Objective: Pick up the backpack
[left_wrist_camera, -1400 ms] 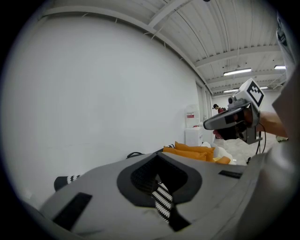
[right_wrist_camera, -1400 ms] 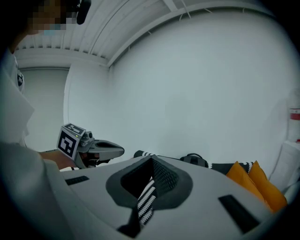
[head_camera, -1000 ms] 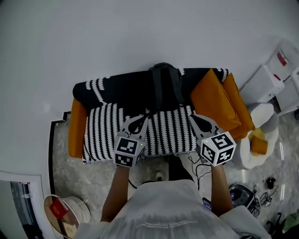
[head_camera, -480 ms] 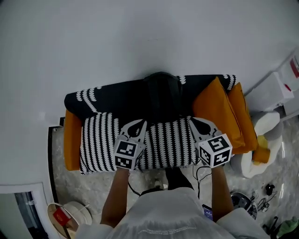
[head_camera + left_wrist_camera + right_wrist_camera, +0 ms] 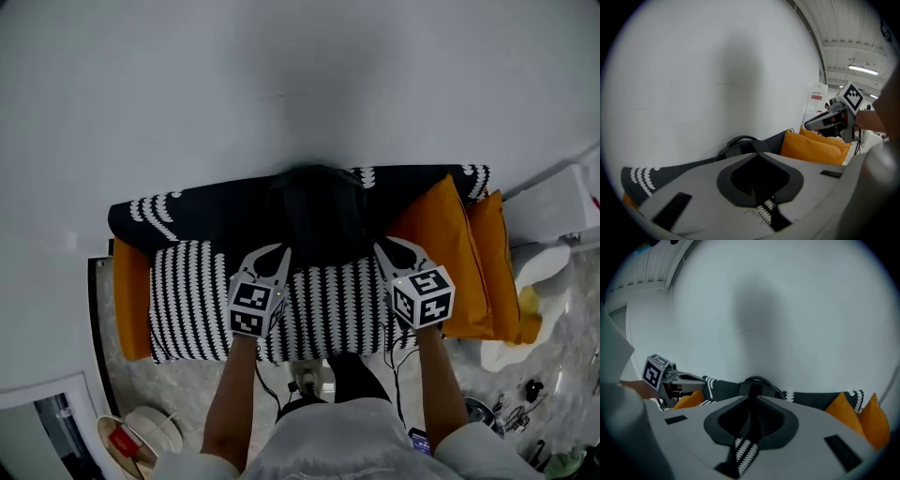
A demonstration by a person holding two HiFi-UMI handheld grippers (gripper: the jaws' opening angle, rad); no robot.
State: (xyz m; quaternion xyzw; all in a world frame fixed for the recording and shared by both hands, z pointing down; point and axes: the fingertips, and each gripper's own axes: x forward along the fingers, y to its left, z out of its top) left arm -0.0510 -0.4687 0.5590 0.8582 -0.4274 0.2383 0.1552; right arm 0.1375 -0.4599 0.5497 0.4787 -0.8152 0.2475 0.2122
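Head view: see left gripper and right gripper held out side by side over the striped seat of a sofa. Just been opening the fingers on both. Only a slit apart, gripping nothing. Found the backpack, black, just ahead of the fingers and between the two pairs, propped against the sofa back under the wall. No contact with it. Two orange cushions right of the right fingers. More orange at the sofa's far end, left of the left fingers.

Left gripper view: looking along barely parted fingers, nothing in the gap, striped fabric visible through the slit below. Backpack straight beyond the fingers, handle loop on top. Orange cushions ahead-right of the fingers, right gripper above them.

Right gripper view: same here, narrow gap, nothing clamped, striped fabric under the fingers. Backpack dead ahead past the fingers, against the wall. Left gripper off to the left of the fingers, orange cushions to the right.
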